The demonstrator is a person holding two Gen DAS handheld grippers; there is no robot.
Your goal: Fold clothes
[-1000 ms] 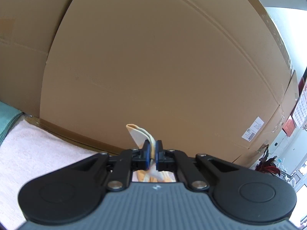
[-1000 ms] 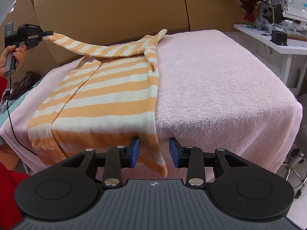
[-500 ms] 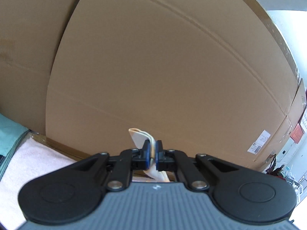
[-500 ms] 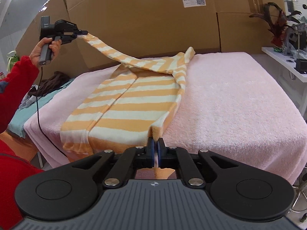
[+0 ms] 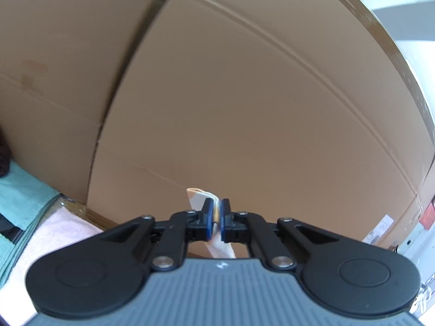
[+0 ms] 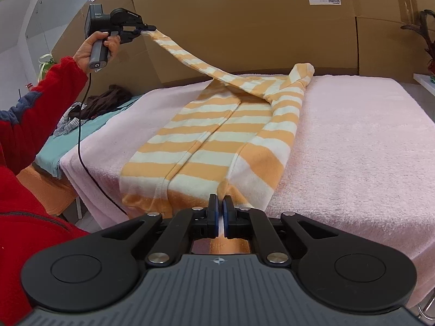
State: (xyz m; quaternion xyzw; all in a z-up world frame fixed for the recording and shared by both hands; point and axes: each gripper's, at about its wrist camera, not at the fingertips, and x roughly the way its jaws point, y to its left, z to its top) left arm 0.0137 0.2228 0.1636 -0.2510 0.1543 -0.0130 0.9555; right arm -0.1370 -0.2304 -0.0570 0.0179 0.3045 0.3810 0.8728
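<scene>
An orange-and-white striped garment lies lengthwise on the pink-covered table, its right side folded inward. My right gripper is shut on the garment's near hem, lifting it slightly. One sleeve stretches up and to the left, taut, into my left gripper, held high by a hand in a red sleeve. In the left wrist view the left gripper is shut on the sleeve cuff, with cardboard filling the background.
Tall cardboard boxes wall off the back of the table. A teal cloth with dark and striped clothes lies to the left. A cable hangs from the left gripper. A dark plant stands at the far right.
My right gripper went from open around the hem to shut on it and raised it. My left gripper carried the sleeve higher and further left, pulling it taut.
</scene>
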